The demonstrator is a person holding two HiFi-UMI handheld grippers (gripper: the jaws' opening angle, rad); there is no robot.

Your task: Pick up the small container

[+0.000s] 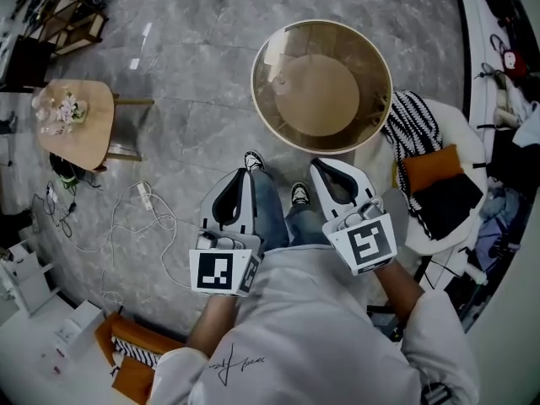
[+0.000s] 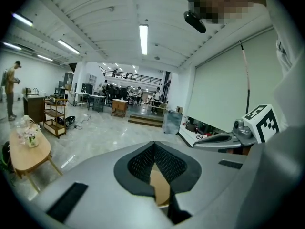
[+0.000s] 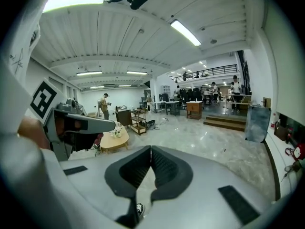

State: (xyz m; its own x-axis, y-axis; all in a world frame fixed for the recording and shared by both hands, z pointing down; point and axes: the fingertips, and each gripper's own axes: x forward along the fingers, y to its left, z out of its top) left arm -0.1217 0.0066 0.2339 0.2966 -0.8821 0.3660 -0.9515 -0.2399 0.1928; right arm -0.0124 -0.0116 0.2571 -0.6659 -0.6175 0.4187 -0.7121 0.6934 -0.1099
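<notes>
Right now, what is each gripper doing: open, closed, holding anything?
Left gripper: closed, fingers together, holding nothing.
Right gripper: closed, fingers together, holding nothing.

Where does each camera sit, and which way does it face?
Head view: on the head, facing steeply down; torso, shoes, left gripper, right gripper, round table beyond.
Left gripper view: on that gripper, facing across the hall; shut fingers, right gripper alongside.
Right gripper view: likewise; shut fingers, left gripper alongside.
Shared: the wooden side table appears in all three.
</notes>
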